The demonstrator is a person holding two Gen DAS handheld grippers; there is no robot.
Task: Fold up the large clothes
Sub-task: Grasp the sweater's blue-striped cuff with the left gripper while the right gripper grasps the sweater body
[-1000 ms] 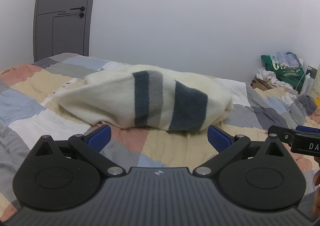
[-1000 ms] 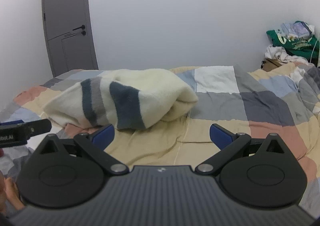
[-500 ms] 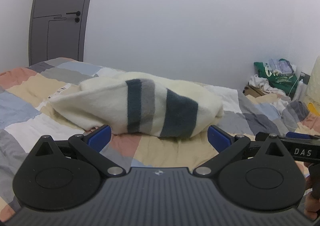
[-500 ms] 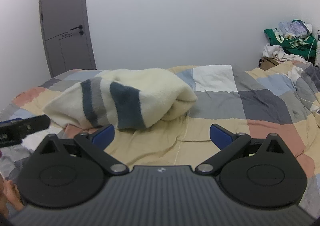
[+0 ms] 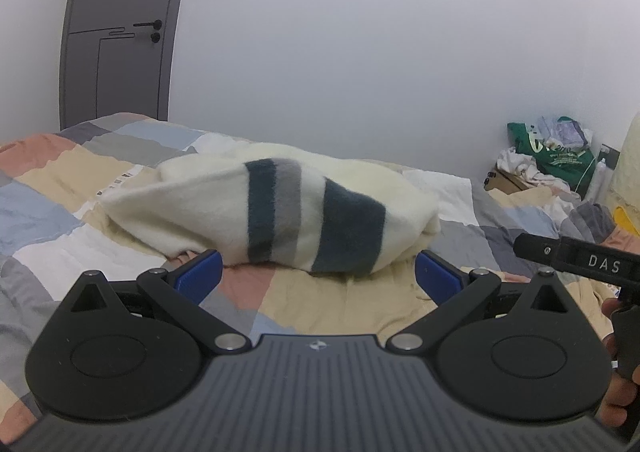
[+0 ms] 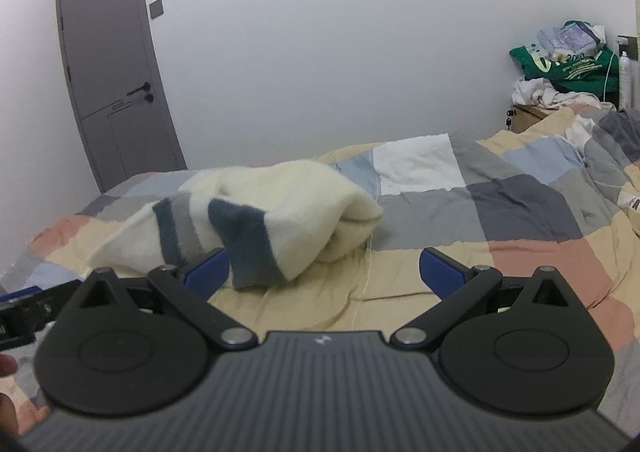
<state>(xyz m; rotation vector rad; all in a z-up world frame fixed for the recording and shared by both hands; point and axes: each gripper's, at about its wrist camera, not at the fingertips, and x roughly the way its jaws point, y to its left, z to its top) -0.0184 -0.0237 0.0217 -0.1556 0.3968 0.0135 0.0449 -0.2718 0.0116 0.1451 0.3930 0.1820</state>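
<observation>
- At the near edge of the bed, left hand-held gripper [image 5: 317,275]: blue-padded fingers [image 5: 199,275] spread wide, nothing between them, held above the quilt and short of the garment.
- Right hand-held gripper [image 6: 325,272]: fingers likewise spread wide and empty; its left blue pad [image 6: 208,271] overlaps the garment's near corner in the right wrist view, contact cannot be told.
- Each unit appears in the other's camera: the right one as a black bar lettered "DAS" at the right margin of the left wrist view, the left one as a black bar at the left margin of the right wrist view.
- A person's hand [image 5: 618,392], partly visible, grips the right unit's handle.
- Folded sweater [image 5: 276,211]: cream knit with dark blue and grey stripes, lying as a thick bundle on the bed, directly ahead of the left unit and ahead-left of the right unit.
- Patchwork quilt [image 6: 500,211]: squares of grey, beige, blue, white and salmon, wrinkled, covering the bed.
- Grey door [image 5: 120,31]: shut, black lever handle, in the wall at far left.
- White wall [image 5: 360,51]: plain, behind the bed.
- Pile of clothes and a green bag [image 6: 568,63]: far right corner, beside the bed.
</observation>
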